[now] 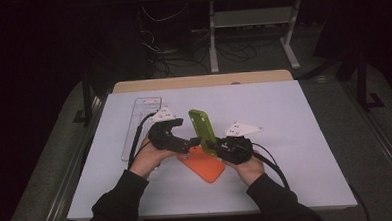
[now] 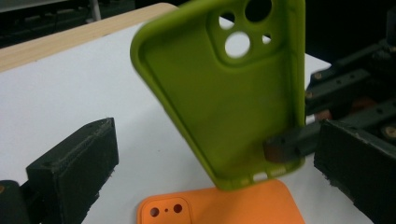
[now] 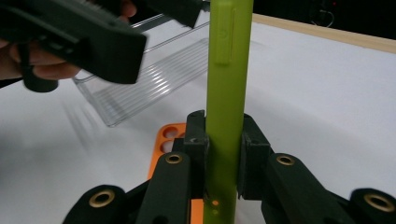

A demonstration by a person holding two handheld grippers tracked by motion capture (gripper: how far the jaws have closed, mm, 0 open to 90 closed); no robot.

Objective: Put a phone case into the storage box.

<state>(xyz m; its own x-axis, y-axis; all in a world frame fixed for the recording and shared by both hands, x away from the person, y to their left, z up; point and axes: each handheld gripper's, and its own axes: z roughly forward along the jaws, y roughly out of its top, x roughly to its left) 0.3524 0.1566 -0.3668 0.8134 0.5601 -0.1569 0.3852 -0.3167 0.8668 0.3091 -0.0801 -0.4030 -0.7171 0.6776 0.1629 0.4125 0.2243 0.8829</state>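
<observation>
A lime-green phone case (image 1: 201,124) stands upright above the table, its lower edge pinched between the jaws of my right gripper (image 1: 211,146), which is shut on it. In the right gripper view the green case (image 3: 228,70) rises edge-on from my right gripper (image 3: 224,154). My left gripper (image 1: 191,141) is just left of the case and open. In the left gripper view the open gripper (image 2: 217,140) has its jaws wide apart on either side of the green case (image 2: 224,98) without touching it. An orange phone case (image 1: 204,164) lies flat beneath.
A clear plastic tray (image 1: 140,124) lies at the back left of the white table cover (image 1: 295,136), behind the left hand. The bare wooden table edge (image 1: 202,81) runs along the far side. Beyond it, desk legs and cables stand in the dark.
</observation>
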